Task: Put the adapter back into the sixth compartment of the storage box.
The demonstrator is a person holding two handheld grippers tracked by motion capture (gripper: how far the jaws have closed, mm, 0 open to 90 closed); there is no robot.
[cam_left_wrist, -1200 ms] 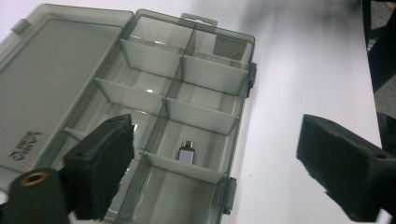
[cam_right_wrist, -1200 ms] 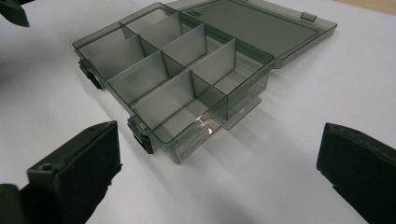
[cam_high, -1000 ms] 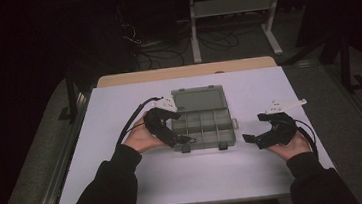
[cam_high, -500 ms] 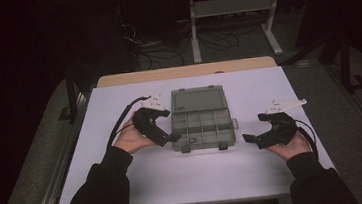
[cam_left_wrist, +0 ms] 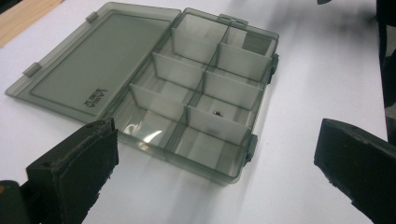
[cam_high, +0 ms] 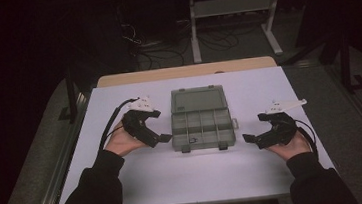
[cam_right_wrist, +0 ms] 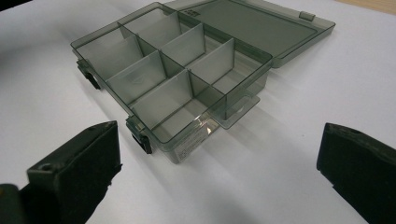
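Observation:
A clear grey compartment box (cam_high: 202, 125) lies open in the middle of the white table, its lid (cam_high: 197, 100) flat on the far side. A small dark part (cam_high: 191, 140) sits in a near-left compartment, also visible as a small part (cam_left_wrist: 216, 112) in the left gripper view. My left gripper (cam_high: 161, 125) is open just left of the box (cam_left_wrist: 196, 98), jaws wide apart and holding nothing. My right gripper (cam_high: 254, 127) is open to the right of the box (cam_right_wrist: 173, 74), a short way off, also holding nothing.
The white sheet (cam_high: 201, 180) covers the table, with a wooden strip (cam_high: 186, 71) at its far edge. Beyond the table stand a metal rack (cam_high: 232, 6) and cables (cam_high: 159, 49) on a dark floor. Dark sleeves come in from the bottom.
My left gripper has drawn back to the left, away from the box's left side. The right gripper has not moved.

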